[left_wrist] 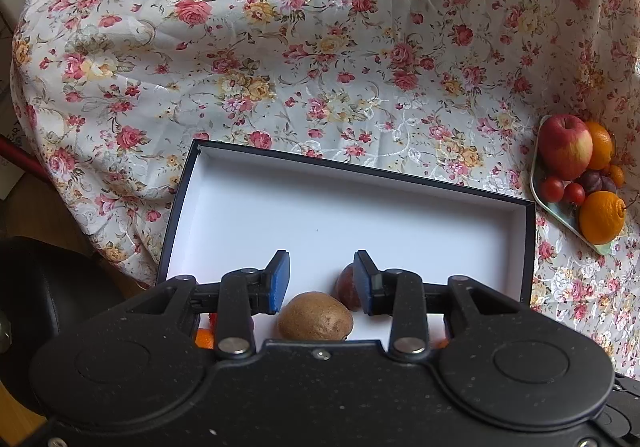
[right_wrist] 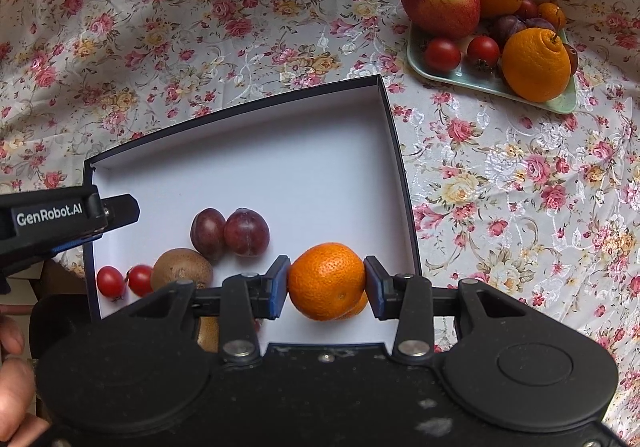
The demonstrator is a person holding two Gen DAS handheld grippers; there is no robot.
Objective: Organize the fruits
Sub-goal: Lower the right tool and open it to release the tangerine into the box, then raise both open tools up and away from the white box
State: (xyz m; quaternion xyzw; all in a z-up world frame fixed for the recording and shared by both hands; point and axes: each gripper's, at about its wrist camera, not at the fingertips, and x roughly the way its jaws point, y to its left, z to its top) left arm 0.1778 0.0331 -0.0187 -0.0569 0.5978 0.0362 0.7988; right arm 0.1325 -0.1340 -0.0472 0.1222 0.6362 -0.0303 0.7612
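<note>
The right gripper [right_wrist: 326, 283] clamps a small orange mandarin [right_wrist: 326, 279] between its blue pads, just inside the near right corner of the dark-rimmed, white-lined cardboard box [right_wrist: 394, 151]. The left gripper [left_wrist: 322, 281] hangs partly open above the brown kiwi [left_wrist: 315, 317], gripping nothing. The box's far half lies bare, with free room up to its far wall.

Only the right wrist view shows the box's near row: two red cherry tomatoes [right_wrist: 124, 281] by the left wall and two purple plums [right_wrist: 230, 231] touching each other just beyond the kiwi. Both views show the pale green tray [right_wrist: 480, 81] of apple, oranges, tomatoes and plums, well apart on the floral tablecloth [right_wrist: 520, 187].
</note>
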